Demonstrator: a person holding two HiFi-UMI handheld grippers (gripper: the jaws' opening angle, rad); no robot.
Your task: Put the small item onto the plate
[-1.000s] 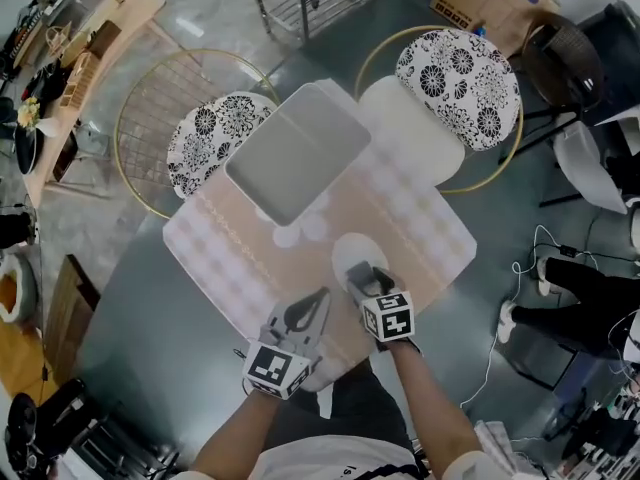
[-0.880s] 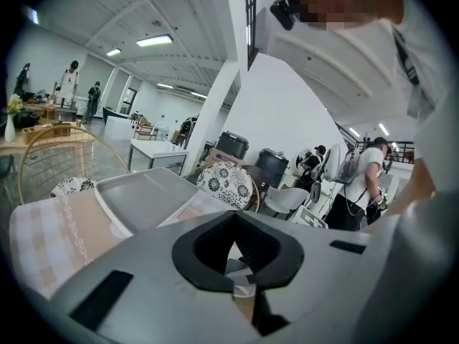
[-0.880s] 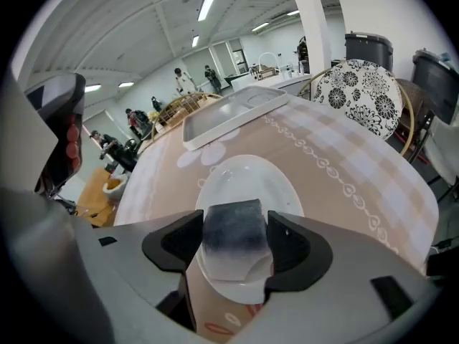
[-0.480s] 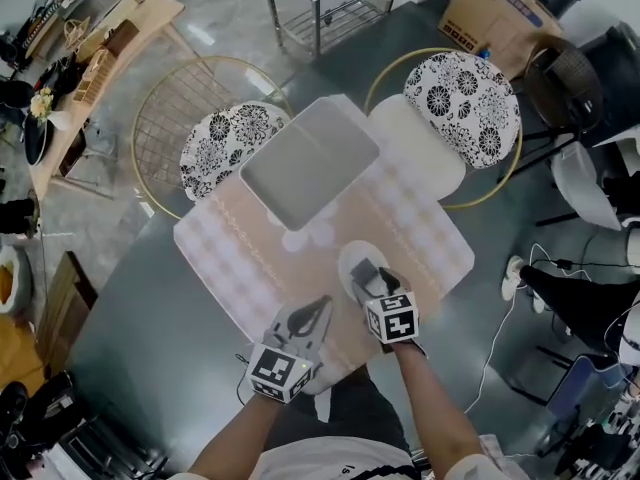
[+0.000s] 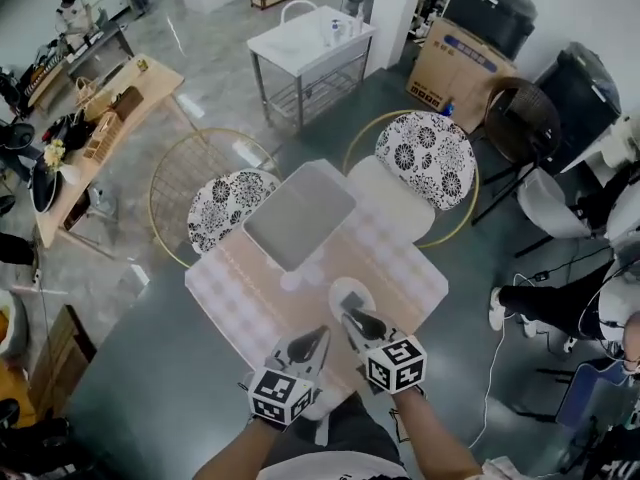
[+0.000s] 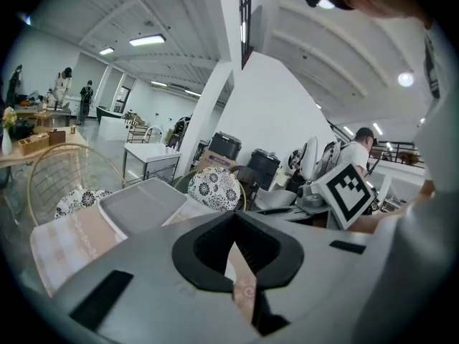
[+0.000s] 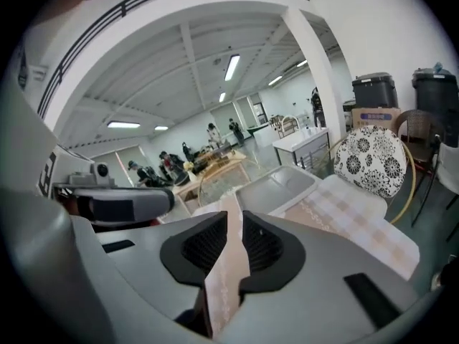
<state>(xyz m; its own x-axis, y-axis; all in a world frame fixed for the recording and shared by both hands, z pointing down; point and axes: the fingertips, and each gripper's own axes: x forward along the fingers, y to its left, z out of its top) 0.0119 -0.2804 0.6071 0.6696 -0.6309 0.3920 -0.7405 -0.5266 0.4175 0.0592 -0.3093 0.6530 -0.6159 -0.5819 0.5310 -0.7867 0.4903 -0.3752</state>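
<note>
Head view shows the small item (image 5: 349, 295), we think, already on the plate (image 5: 336, 288) by the table's (image 5: 400, 255) near edge, so we hold both tongs clear above it: left gripper (image 5: 320, 334) pinched together and empty, right gripper (image 5: 355, 320) just closing to a slit, nothing between.

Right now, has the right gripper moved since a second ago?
Yes. The right gripper has drawn back from over the plate toward the person; its jaws have just been closing, empty.

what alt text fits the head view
From above, a small item sits on a white plate on a checked tablecloth. Near it hover the left hand-held gripper and the right hand-held gripper, both empty, the right's jaws just closing.
</note>
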